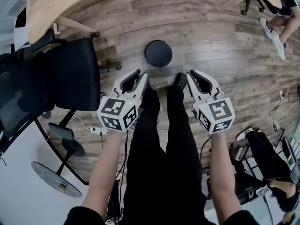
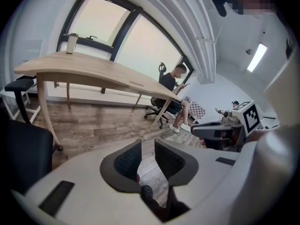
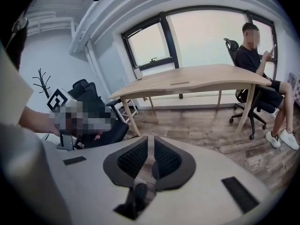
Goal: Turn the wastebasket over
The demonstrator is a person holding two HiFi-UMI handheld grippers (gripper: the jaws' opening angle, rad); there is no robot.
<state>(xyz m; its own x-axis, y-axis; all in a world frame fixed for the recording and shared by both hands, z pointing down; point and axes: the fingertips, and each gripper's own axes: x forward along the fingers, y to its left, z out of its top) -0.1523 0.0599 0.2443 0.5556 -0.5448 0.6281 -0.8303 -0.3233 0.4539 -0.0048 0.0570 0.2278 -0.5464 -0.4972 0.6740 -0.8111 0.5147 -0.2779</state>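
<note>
Wastebasket [image 1: 158,53], dark and round, stands on the wooden floor [image 1: 211,36] in the upper middle of the head view, just beyond the person's shoe [image 1: 181,80] and apart from both grippers; from above only its round dark top face shows, so which end is up cannot be told. The left gripper [image 1: 139,76] hangs at centre left, below and left of the wastebasket, pointing toward it; in the left gripper view its jaws [image 2: 147,146] stand a little apart, with only floor planks showing in the gap. The right gripper [image 1: 192,75] hangs at centre right, below and right of the wastebasket; in the right gripper view its jaws [image 3: 151,145] are drawn together down to a thin slit and grip nothing. A black office chair [image 1: 70,74] fills the left side, under the edge of a light wooden table [image 1: 61,3] at upper left. Another person sits at the upper right corner [image 1: 281,18].
</note>
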